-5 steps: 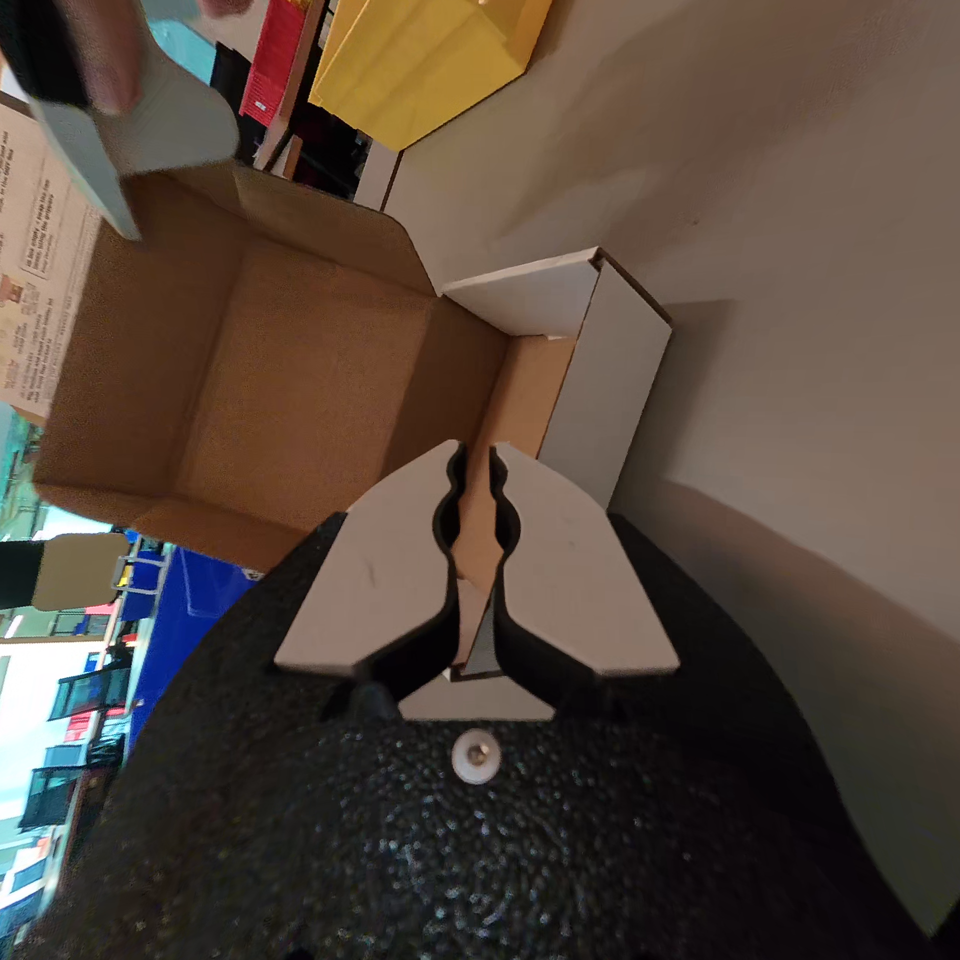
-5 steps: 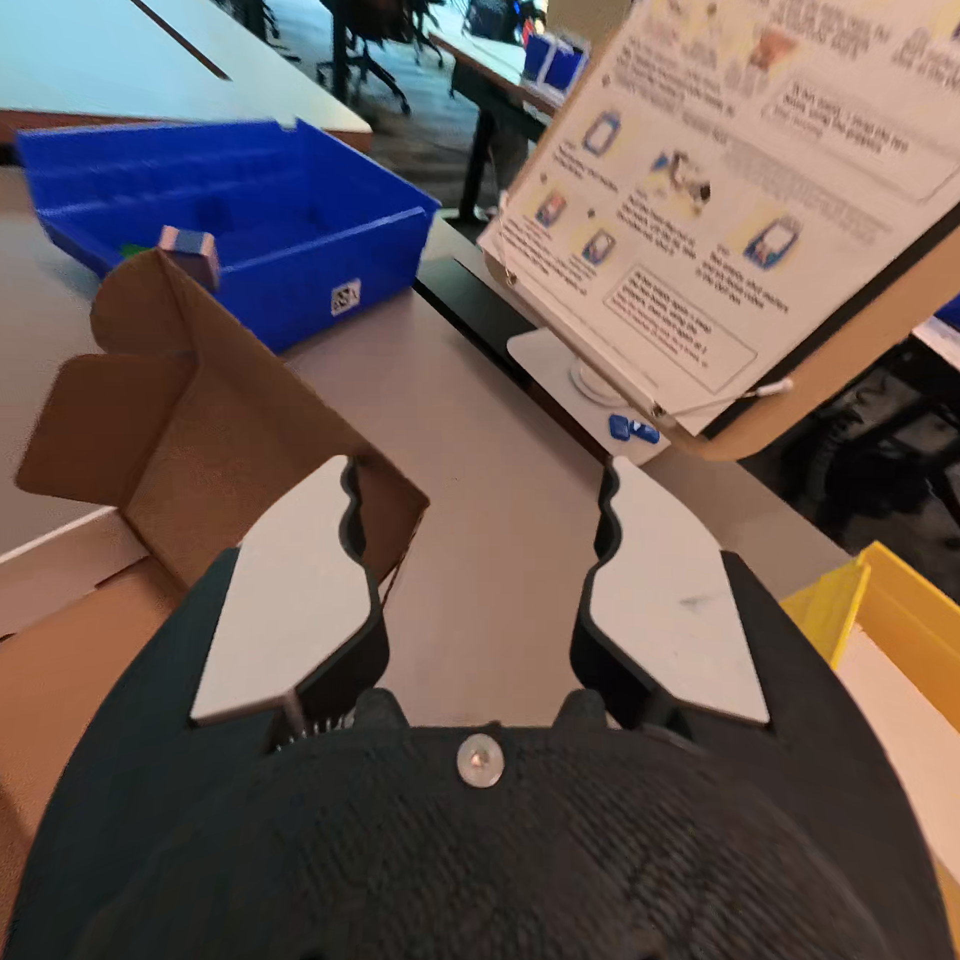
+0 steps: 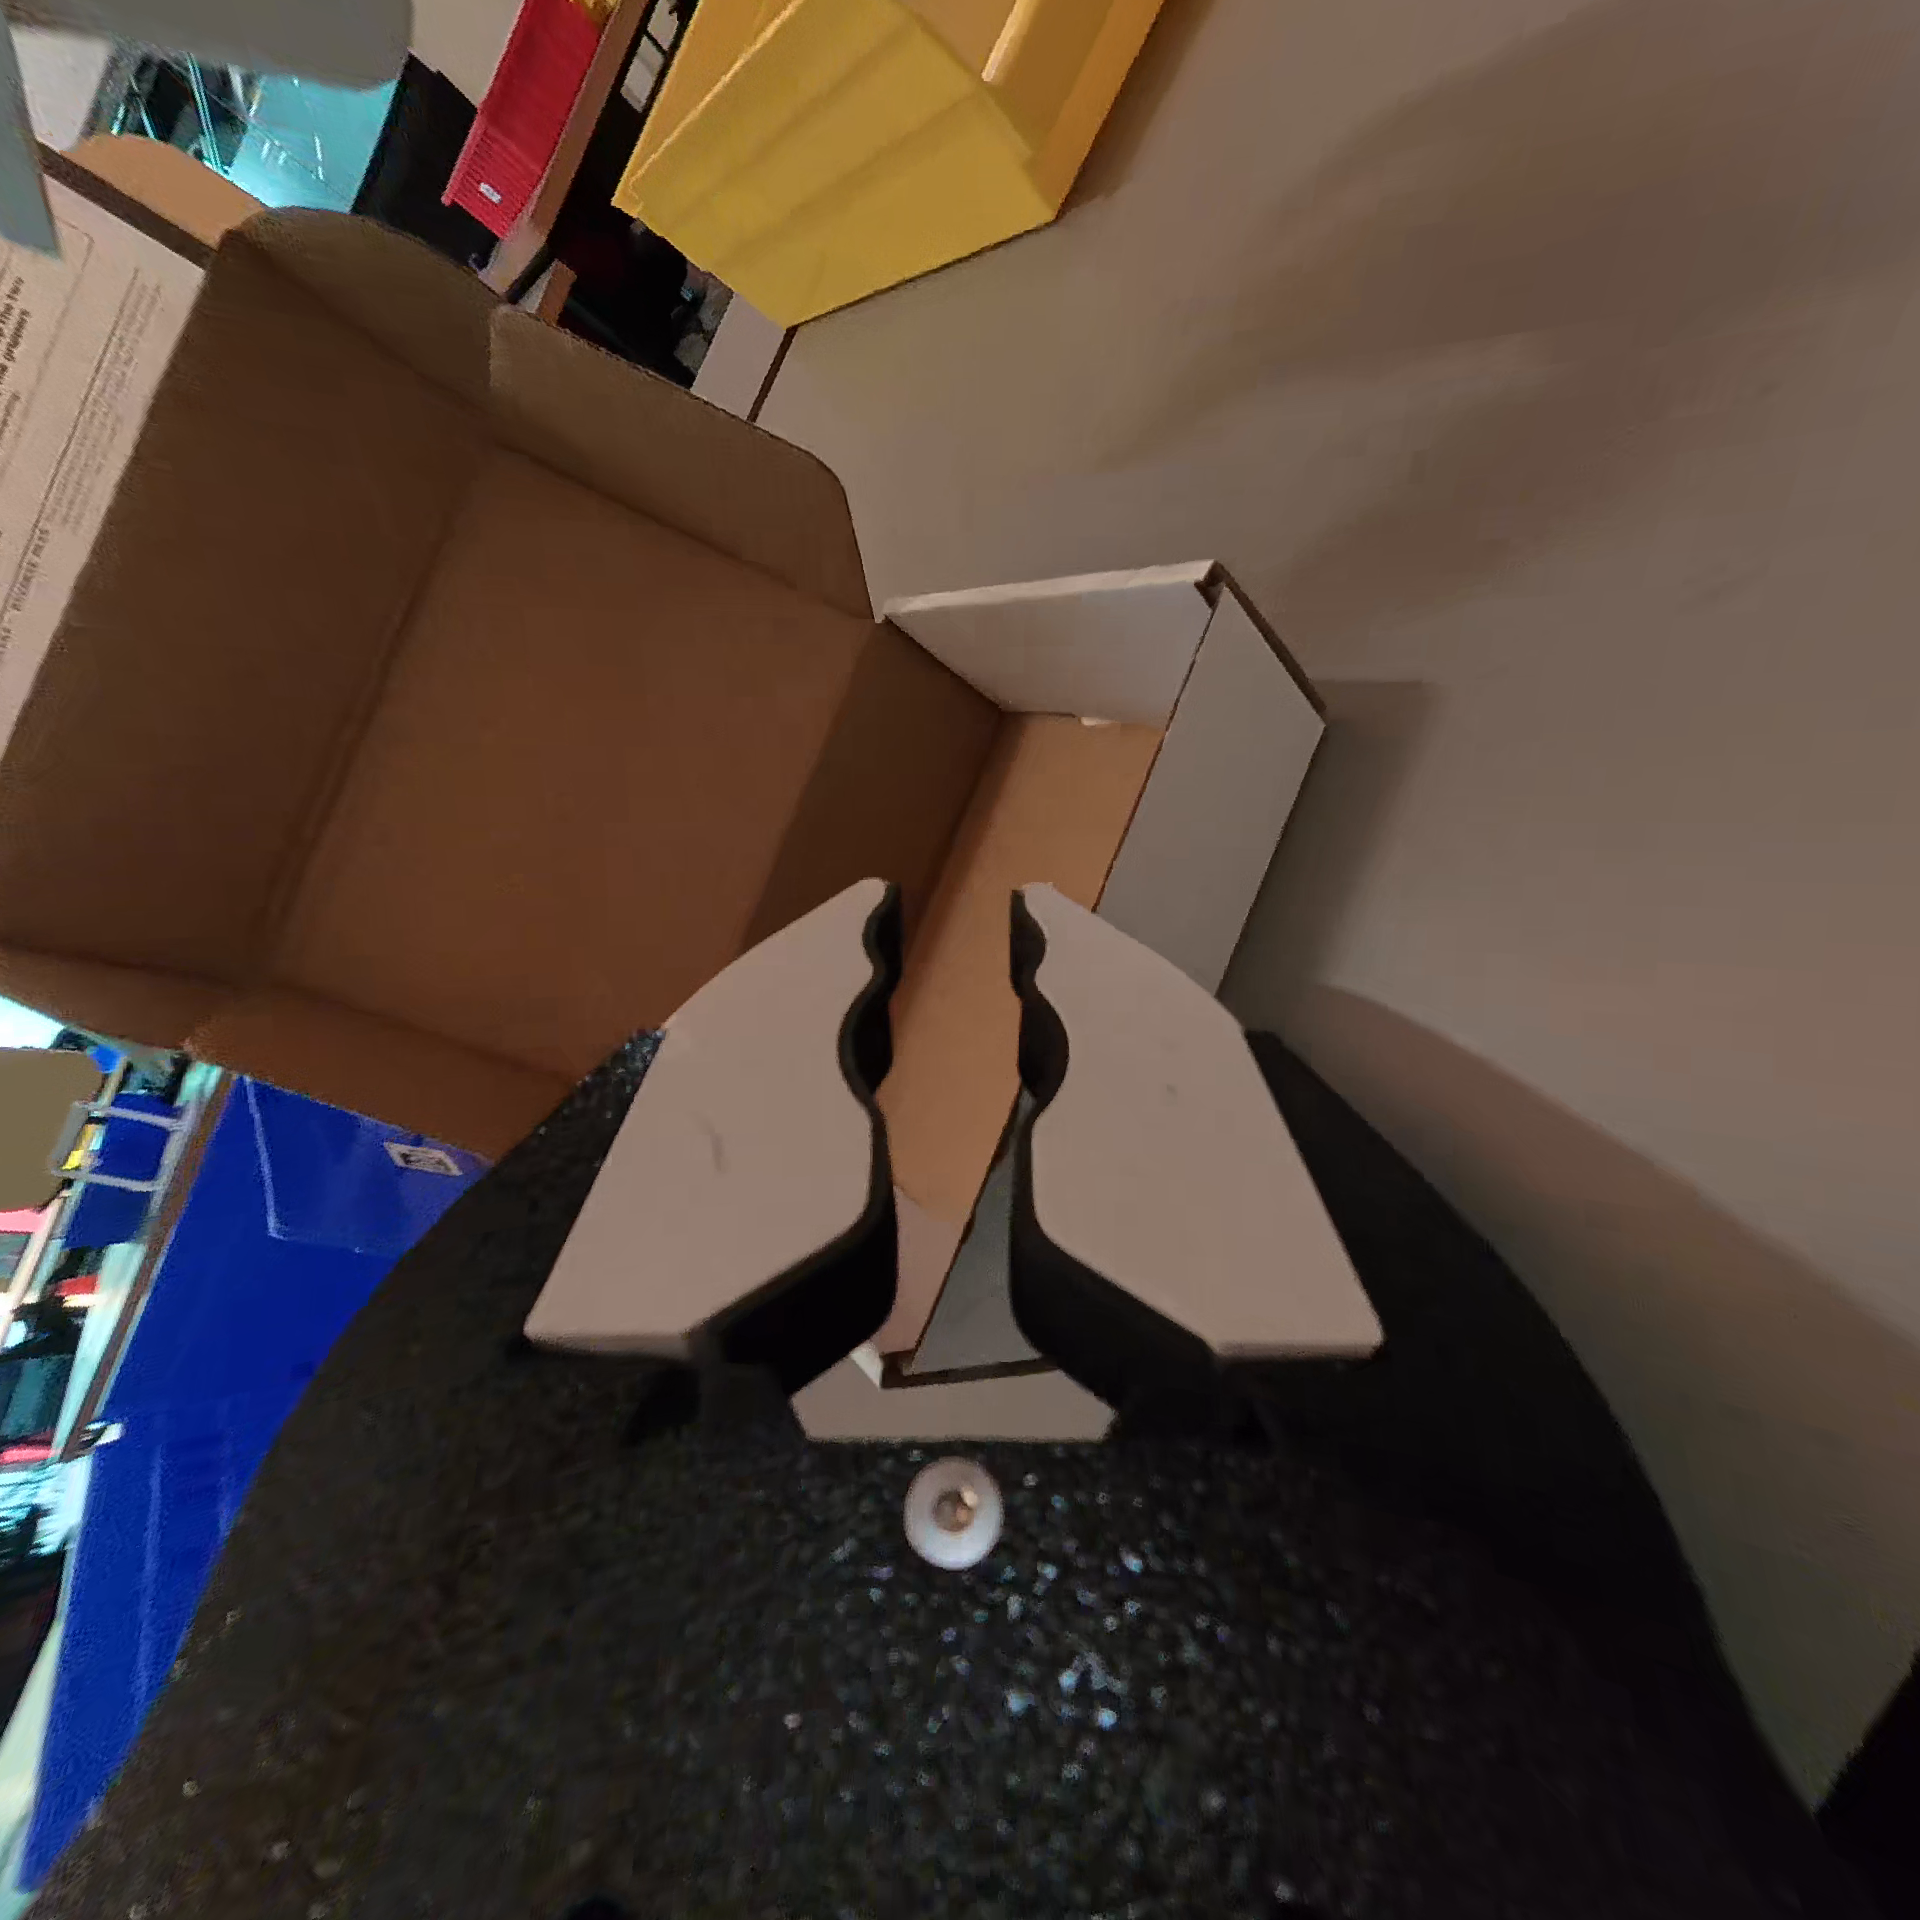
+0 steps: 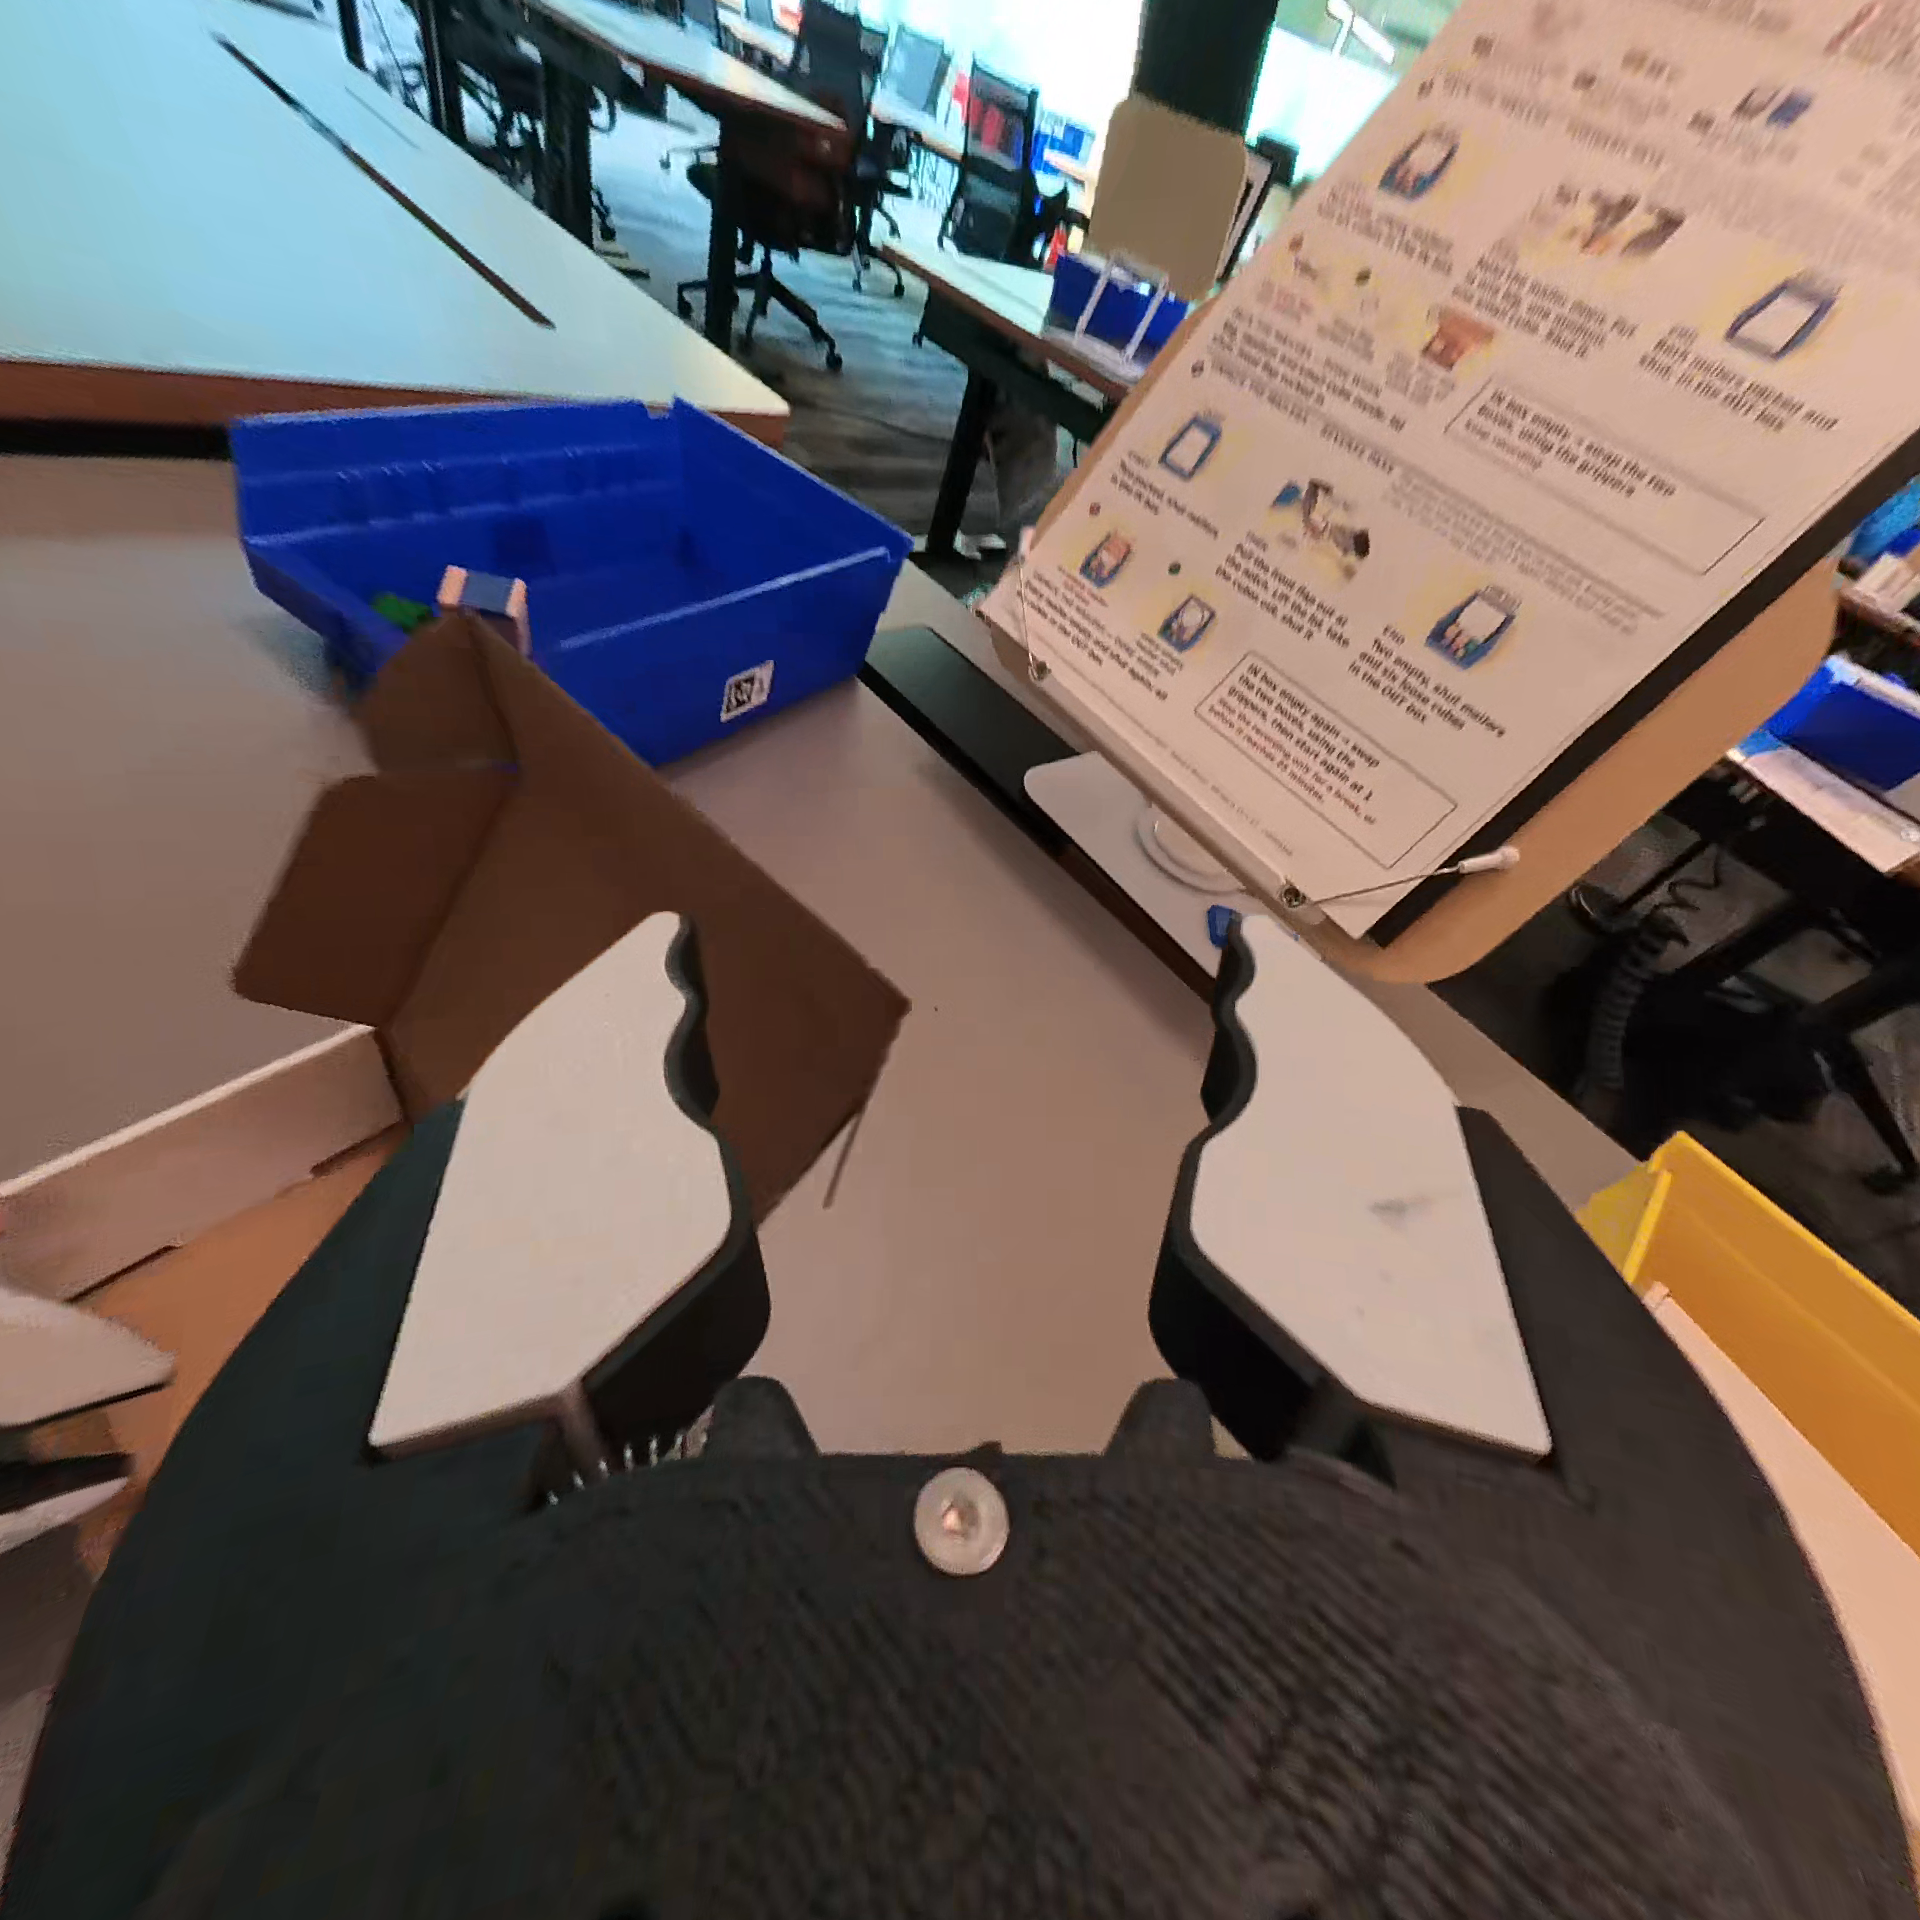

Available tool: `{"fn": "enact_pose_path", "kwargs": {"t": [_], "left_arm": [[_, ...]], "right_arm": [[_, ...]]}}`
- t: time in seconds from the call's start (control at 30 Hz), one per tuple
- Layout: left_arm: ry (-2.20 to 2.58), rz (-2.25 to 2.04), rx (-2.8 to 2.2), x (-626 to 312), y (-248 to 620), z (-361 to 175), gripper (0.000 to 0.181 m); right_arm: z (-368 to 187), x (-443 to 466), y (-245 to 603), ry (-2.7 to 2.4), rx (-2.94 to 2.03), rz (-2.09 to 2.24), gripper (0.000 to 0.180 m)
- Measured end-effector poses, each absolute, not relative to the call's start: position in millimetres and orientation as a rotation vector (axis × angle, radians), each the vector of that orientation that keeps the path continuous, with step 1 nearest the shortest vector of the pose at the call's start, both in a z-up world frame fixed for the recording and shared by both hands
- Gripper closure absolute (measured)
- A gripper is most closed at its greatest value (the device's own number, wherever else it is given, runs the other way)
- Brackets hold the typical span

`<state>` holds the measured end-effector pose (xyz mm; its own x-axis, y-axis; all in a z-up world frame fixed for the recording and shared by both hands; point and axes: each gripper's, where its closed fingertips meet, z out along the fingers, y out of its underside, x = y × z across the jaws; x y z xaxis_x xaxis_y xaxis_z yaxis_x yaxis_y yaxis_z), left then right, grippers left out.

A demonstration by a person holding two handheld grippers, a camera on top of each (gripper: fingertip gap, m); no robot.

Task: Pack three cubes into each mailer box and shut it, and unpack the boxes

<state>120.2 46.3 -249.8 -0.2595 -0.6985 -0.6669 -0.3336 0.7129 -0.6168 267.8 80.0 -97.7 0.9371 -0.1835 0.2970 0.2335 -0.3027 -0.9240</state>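
A mailer box (image 3: 1216, 810), white outside and brown inside, lies open on the table with its lid (image 3: 520, 675) folded back. No cube shows inside it. My left gripper (image 3: 956, 904) straddles the box's front wall, its jaws a small gap apart and not pinching it. My right gripper (image 4: 956, 956) is open and empty above the table, just right of the lid's side flap (image 4: 582, 935). A blue-and-pale cube (image 4: 483, 603) and a green one (image 4: 400, 613) lie in the blue bin (image 4: 623, 540) behind the flap.
A yellow bin (image 3: 852, 135) stands past the box and shows at the right edge of the right wrist view (image 4: 1766, 1278). An instruction sheet on a stand (image 4: 1455, 520) leans over the table's far edge. The blue bin also shows in the left wrist view (image 3: 208, 1299).
My left gripper's jaws have spread apart from the box's front wall. My right gripper has pulled away from the lid and nearly left the left wrist view.
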Motion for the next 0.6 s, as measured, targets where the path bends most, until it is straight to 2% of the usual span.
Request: {"fn": "enact_pose_path", "kwargs": {"t": [0.1, 0.23, 0.4, 0.6], "left_arm": [[1.835, -0.542, -0.848, 117, 45, -239, 0.156], [1.718, -0.750, -0.975, 107, 68, -204, 0.148], [1.553, -0.759, -1.178, 93, 156, -165, 0.140], [1.513, -0.551, -1.412, 80, 279, -152, 0.124]], "right_arm": [[-90, 245, 63, -0.071, -1.775, -0.437, 0.084], [-112, 223, 40, -0.083, -1.794, -0.450, 0.084], [-151, 219, 23, -0.036, -1.873, -0.454, 0.088], [-163, 217, 26, -0.046, -1.891, -0.415, 0.092]]}}
